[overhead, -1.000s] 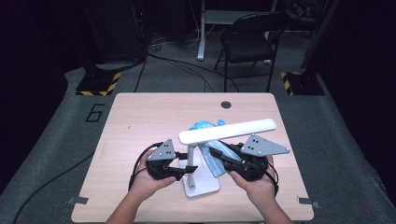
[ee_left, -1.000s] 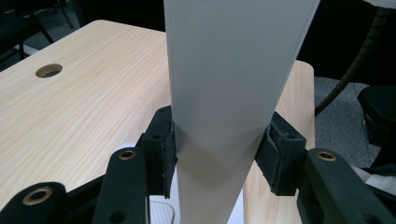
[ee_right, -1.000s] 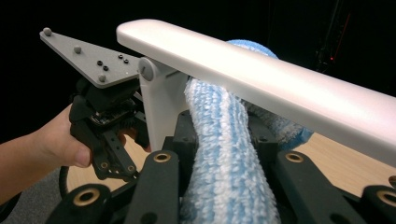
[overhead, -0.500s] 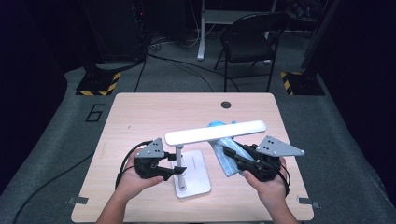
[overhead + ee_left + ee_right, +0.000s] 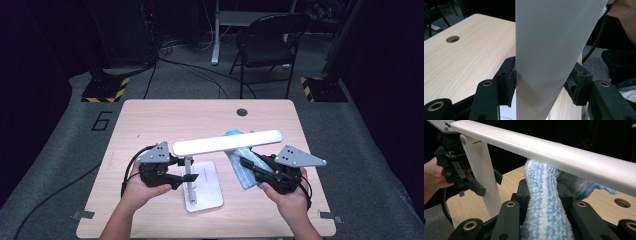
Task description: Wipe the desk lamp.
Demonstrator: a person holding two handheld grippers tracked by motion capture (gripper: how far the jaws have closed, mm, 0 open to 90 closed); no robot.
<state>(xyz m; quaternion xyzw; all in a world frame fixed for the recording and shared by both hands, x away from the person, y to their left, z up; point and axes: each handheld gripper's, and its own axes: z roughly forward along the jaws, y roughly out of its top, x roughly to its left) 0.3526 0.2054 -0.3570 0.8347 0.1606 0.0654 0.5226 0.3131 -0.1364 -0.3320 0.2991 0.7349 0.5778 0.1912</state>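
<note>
At the near edge of the tabletop (image 5: pixel 150 120) two forearms come in from below, each hand wrapped around a gripper. The left hand (image 5: pixel 142 192) holds the left gripper (image 5: pixel 189 170) roughly level, jaws pointing toward the right side of the tabletop and set around the white upright post (image 5: pixel 188 175) of a desk lamp (image 5: pixel 227 142). In the left gripper view the post (image 5: pixel 549 62) stands between the two black jaws; the left pad touches it and the right pad sits against its other edge, though whether they press firmly cannot be told. These jaws have just been opening, with the post between them. The right hand (image 5: pixel 290 200) angles the right gripper (image 5: pixel 245 165) toward the far left, clenched on a blue-and-white cloth (image 5: pixel 240 165); in the right gripper view the cloth (image 5: pixel 544 205) bulges up between the jaws, pinched tight.

The lamp's flat square base (image 5: pixel 205 187) rests near the middle of the near edge, just beside the left gripper. Its long white light bar (image 5: pixel 227 142) runs level across the tabletop's middle, above the cloth, which lies right of the base.

A second ago the grippers were close together over the base and the bar tilted steeply up to the right; now the hands are wider apart, the bar lies flatter, and the cloth sits farther right. A round hole (image 5: pixel 242 112) marks the far edge.
</note>
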